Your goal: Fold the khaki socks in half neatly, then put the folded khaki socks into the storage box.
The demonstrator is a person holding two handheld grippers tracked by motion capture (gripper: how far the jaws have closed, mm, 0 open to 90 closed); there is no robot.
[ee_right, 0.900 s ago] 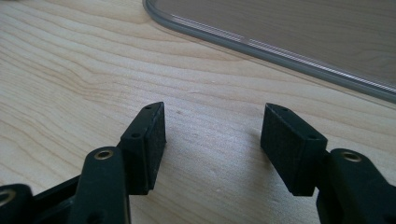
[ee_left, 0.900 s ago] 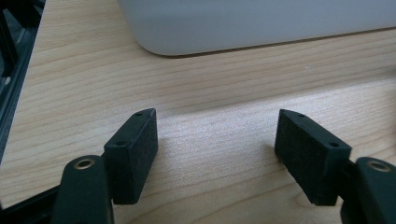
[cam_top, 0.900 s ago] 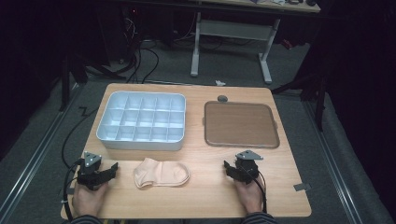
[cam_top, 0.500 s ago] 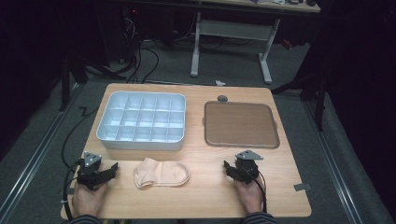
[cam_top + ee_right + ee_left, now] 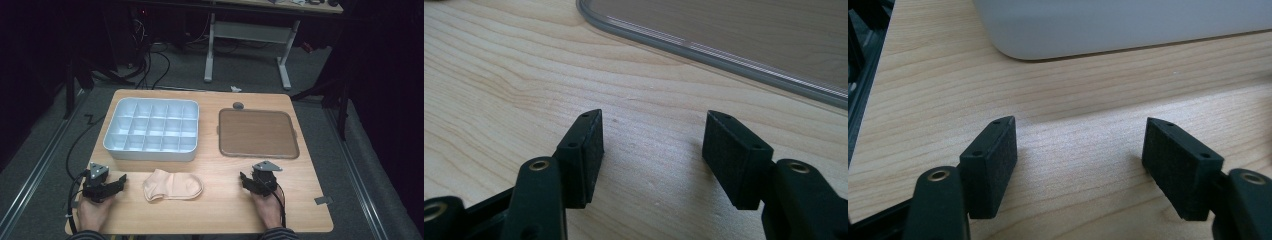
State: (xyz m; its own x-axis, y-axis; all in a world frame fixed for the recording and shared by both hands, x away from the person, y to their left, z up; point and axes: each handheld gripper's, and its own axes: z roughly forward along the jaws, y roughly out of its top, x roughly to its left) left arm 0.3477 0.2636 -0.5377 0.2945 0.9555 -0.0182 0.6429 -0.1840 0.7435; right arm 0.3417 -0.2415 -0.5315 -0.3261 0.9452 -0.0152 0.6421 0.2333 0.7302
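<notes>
Spanning most of the high view, the wooden table (image 5: 210, 215) carries everything, and nothing on it has shifted over the last second: both hands and every object lie where they did before. That stillness reads as a start not yet made, with the work all ahead.

On the far left part sits the white compartment tray (image 5: 152, 131), its many small cells empty as far as the high view tells. Well apart to its right lies the brown lid (image 5: 258, 133), flat, with a clear rim that also crosses the top of the right gripper view.

The sock (image 5: 172, 185), pale peach and folded on itself, lies near the front edge, just below the tray and between the two grippers, touched by neither.

Resting on the table at the front left, the left gripper (image 5: 1079, 160) has its jaws spread wide with only bare wood between them; the tray's white wall stands ahead of it. The right gripper (image 5: 652, 152) sits at the front right, jaws likewise wide apart and empty, the lid's corner just ahead.

Judging from this, the sock is the likely first thing to pick up, and either gripper could reach it.
</notes>
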